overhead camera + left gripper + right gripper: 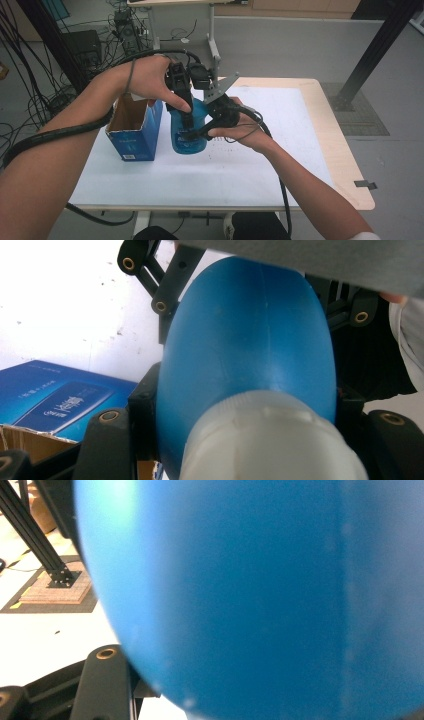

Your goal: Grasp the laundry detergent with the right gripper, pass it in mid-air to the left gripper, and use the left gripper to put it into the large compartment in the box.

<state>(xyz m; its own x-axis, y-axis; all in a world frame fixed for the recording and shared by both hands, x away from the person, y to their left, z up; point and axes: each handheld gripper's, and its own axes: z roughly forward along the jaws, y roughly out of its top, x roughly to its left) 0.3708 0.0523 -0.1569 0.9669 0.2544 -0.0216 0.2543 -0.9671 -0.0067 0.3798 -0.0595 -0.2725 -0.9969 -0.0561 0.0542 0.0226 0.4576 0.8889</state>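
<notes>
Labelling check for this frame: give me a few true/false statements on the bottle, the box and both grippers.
1. The translucent blue plastic bottle stands on the white table. True.
2. The open-topped blue cardboard box lies to the bottle's right in the high view. False: it stands to its left.
3. The left gripper is closed around the bottle. True.
4. The bottle has a red cap. False: the left gripper view shows a whitish cap.
5. The right gripper is far from the bottle. False: it sits against it.
</notes>
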